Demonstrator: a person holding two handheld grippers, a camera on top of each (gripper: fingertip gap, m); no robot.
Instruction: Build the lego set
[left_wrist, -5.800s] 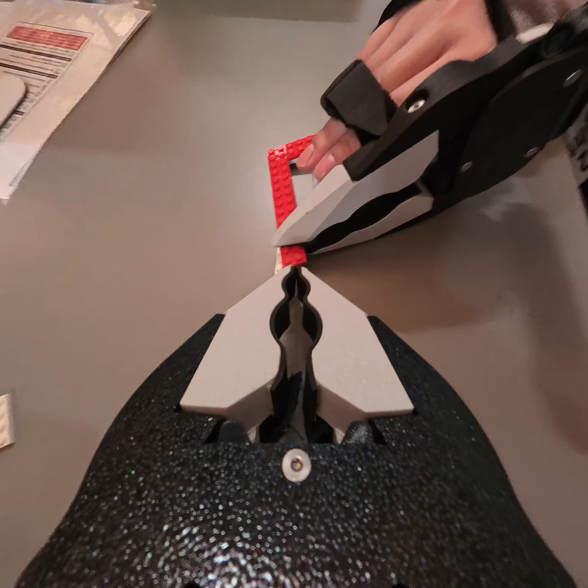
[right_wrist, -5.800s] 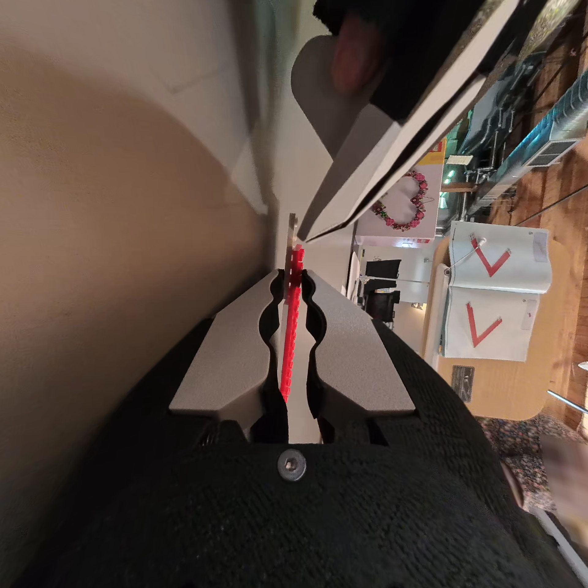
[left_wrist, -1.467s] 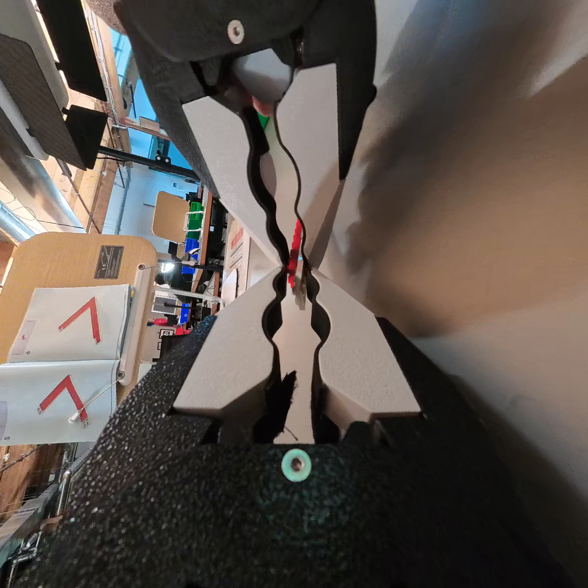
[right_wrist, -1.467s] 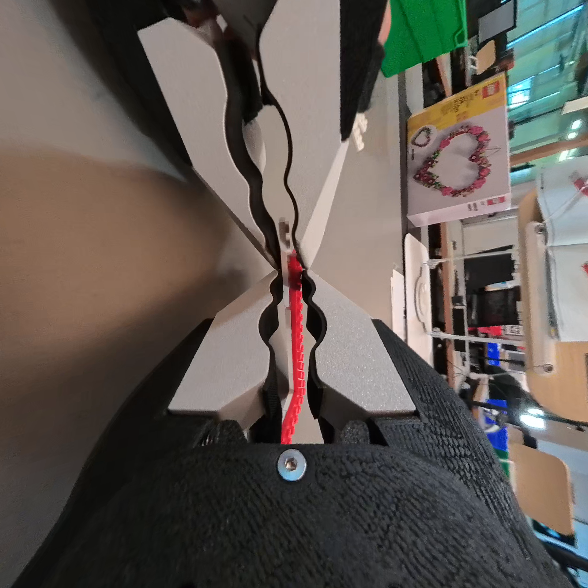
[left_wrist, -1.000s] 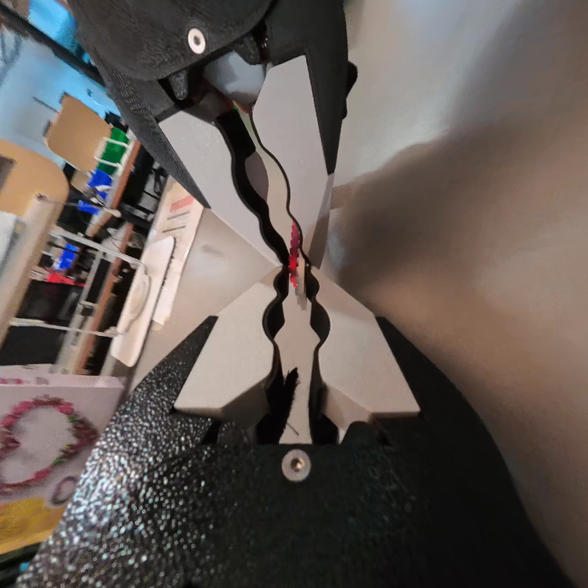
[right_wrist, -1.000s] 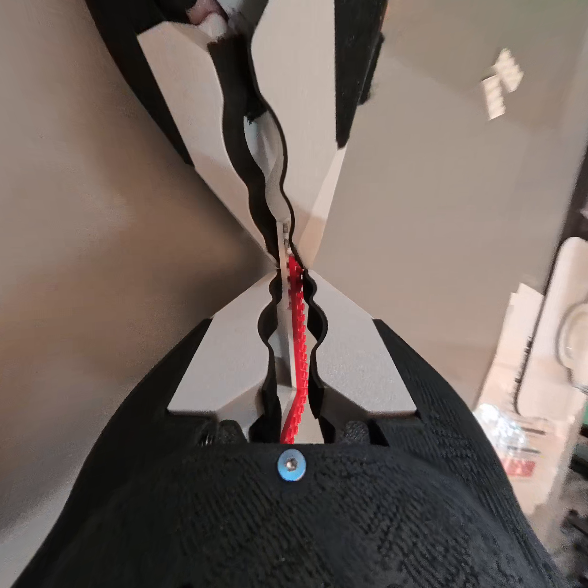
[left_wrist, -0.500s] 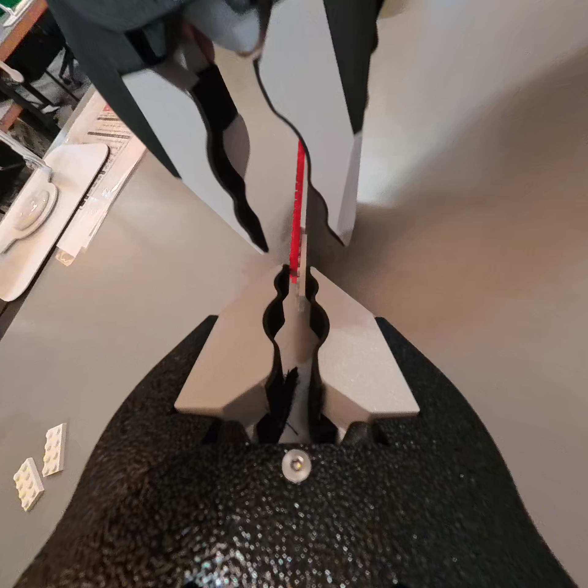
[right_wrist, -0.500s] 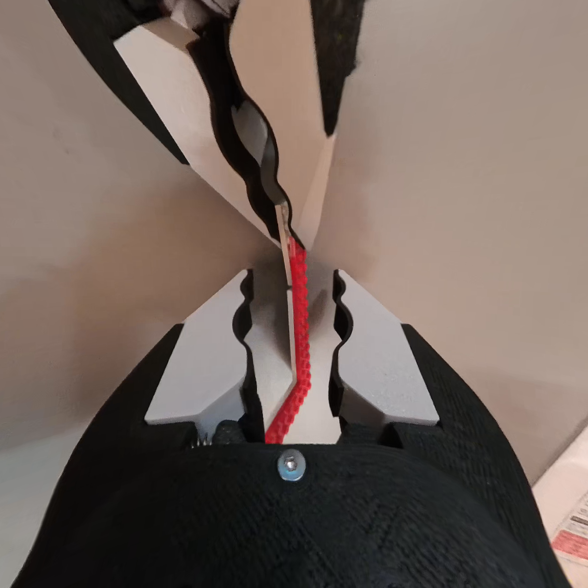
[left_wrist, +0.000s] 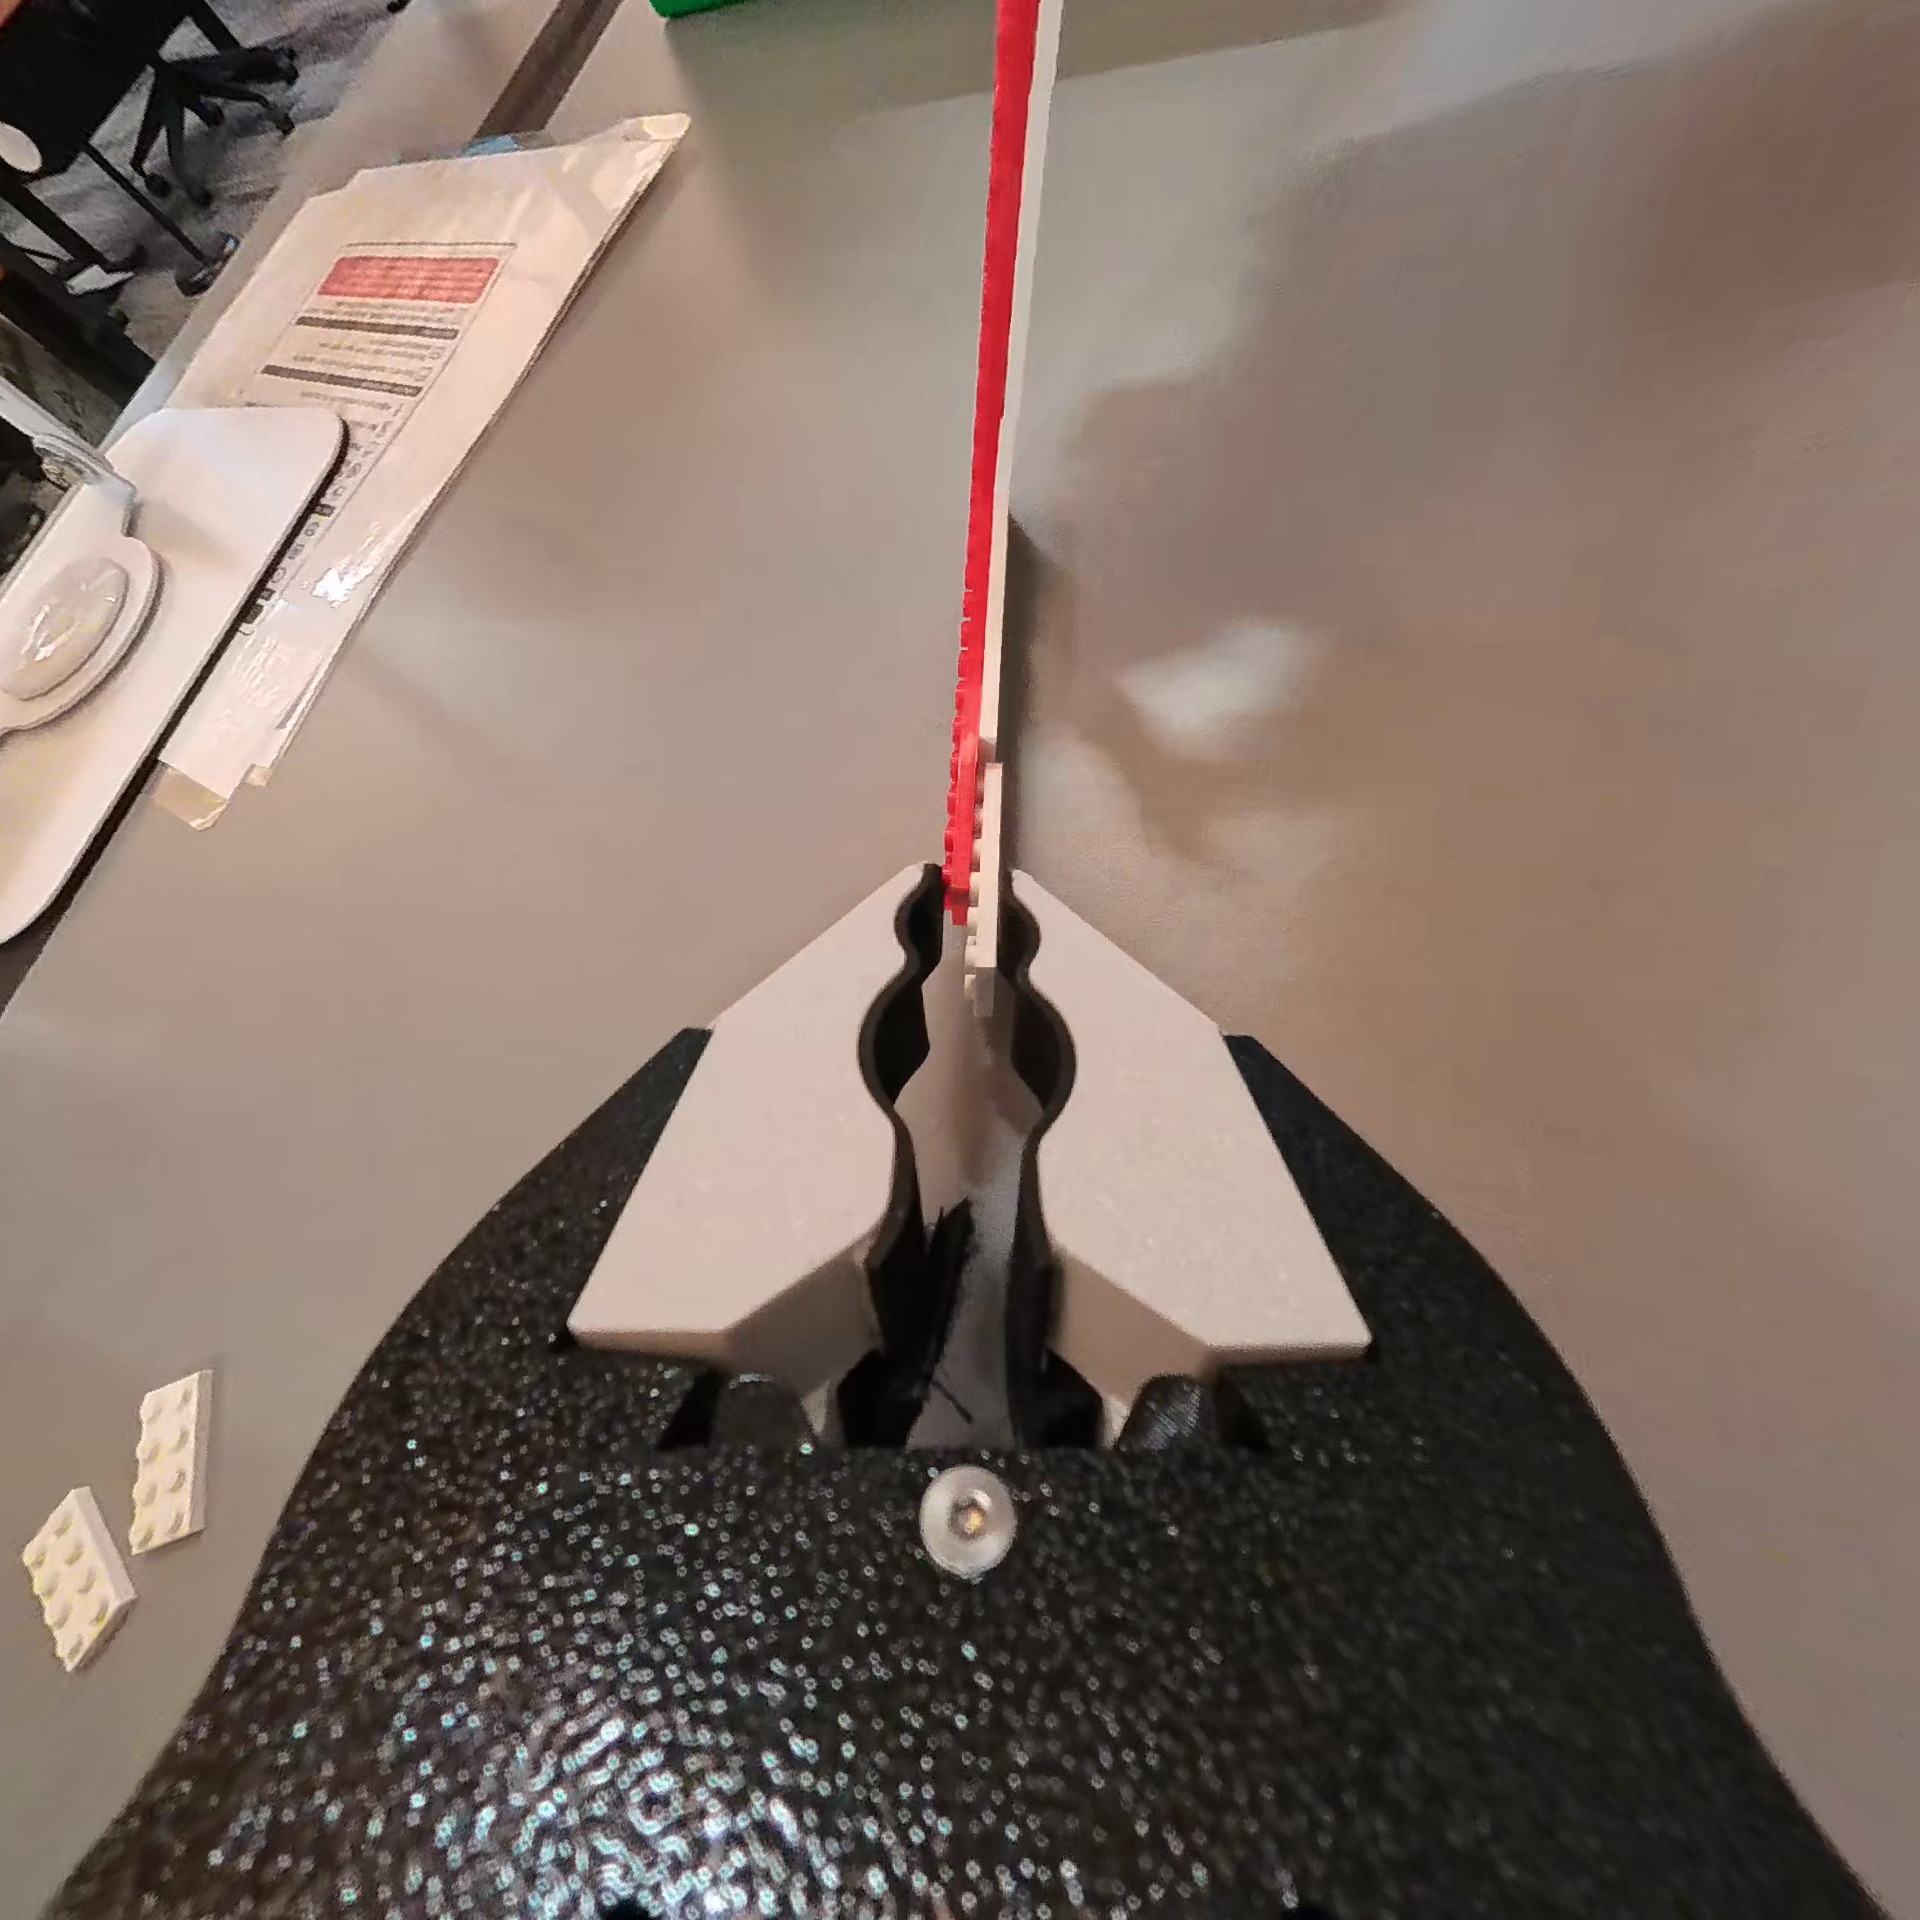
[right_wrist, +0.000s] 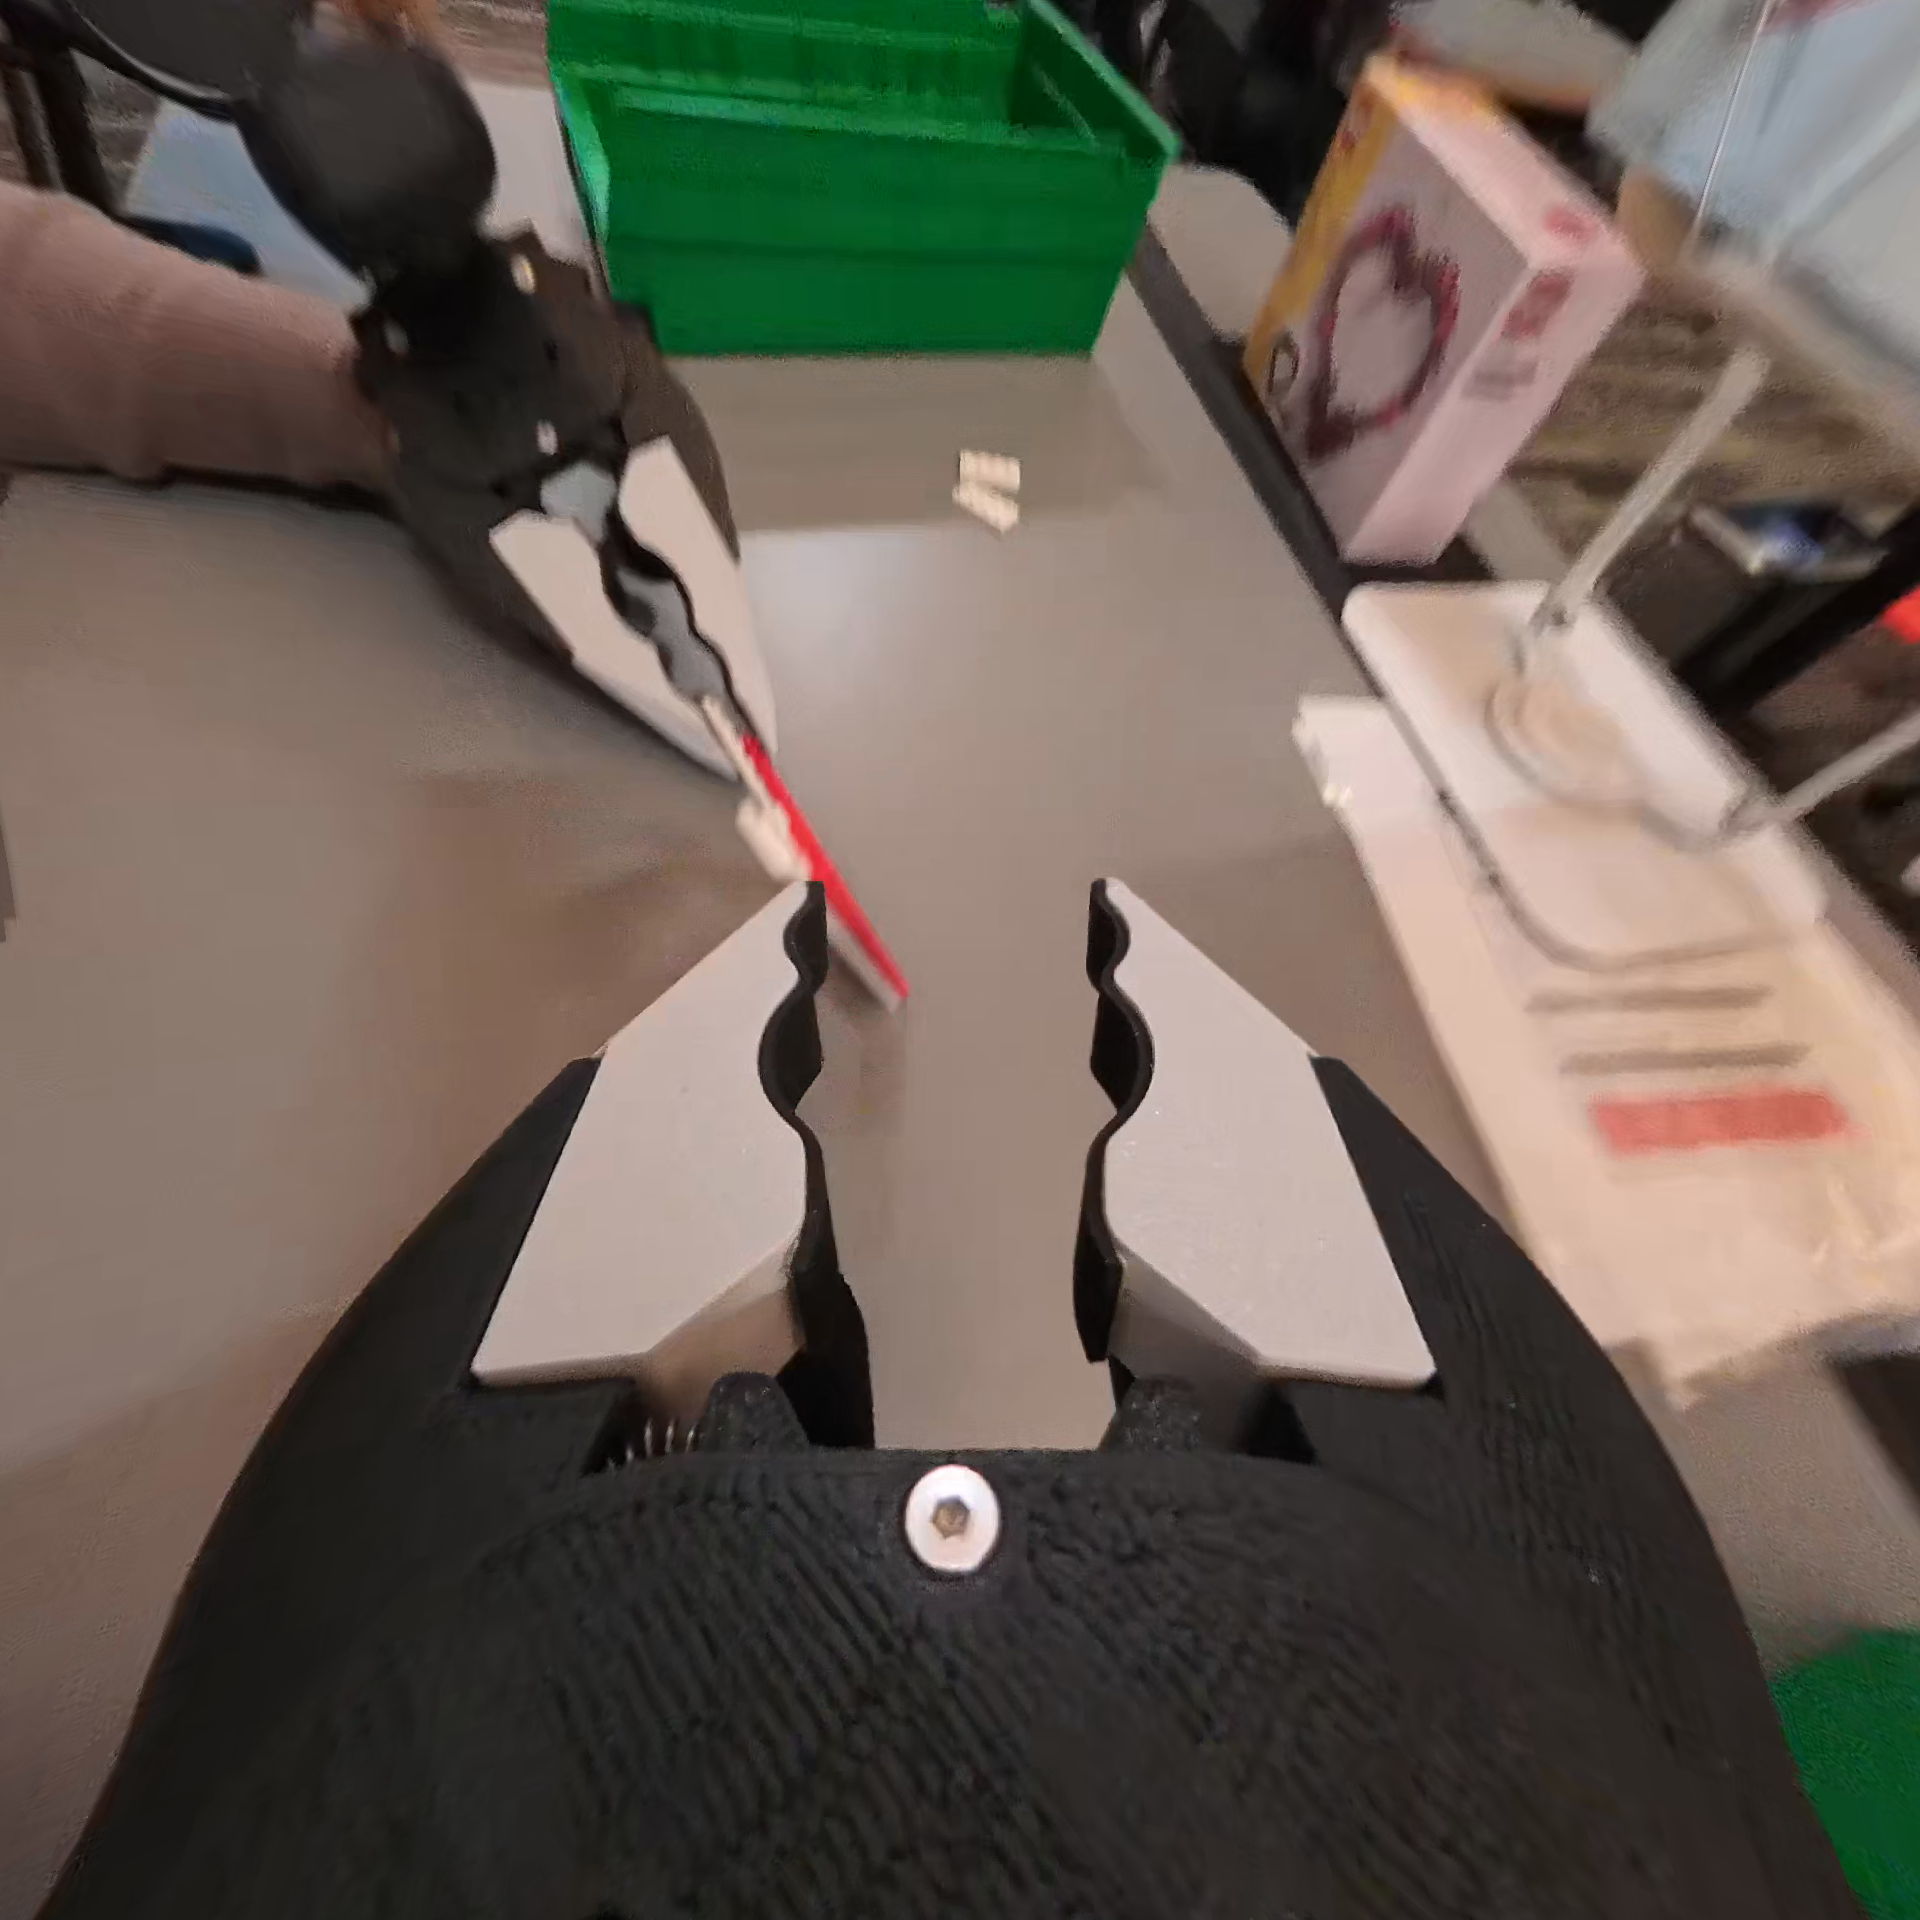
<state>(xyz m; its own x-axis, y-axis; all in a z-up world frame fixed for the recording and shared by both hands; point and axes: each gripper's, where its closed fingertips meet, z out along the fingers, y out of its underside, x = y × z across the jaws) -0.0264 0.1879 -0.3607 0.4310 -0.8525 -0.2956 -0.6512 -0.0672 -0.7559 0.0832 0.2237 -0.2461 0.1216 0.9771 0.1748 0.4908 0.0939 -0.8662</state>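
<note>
Table (right_wrist: 966, 644) edge nr green bin (right_wrist: 852, 177)

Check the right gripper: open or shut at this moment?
Open. In its own view the right gripper shows a wide gap between its fingers with bare table visible through it; the red strip is held only by the left gripper.

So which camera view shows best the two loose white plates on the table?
The left wrist view: the two loose white plates lie sharp at bottom left, studs visible. The right wrist view shows them only as a far, blurred patch.
</note>
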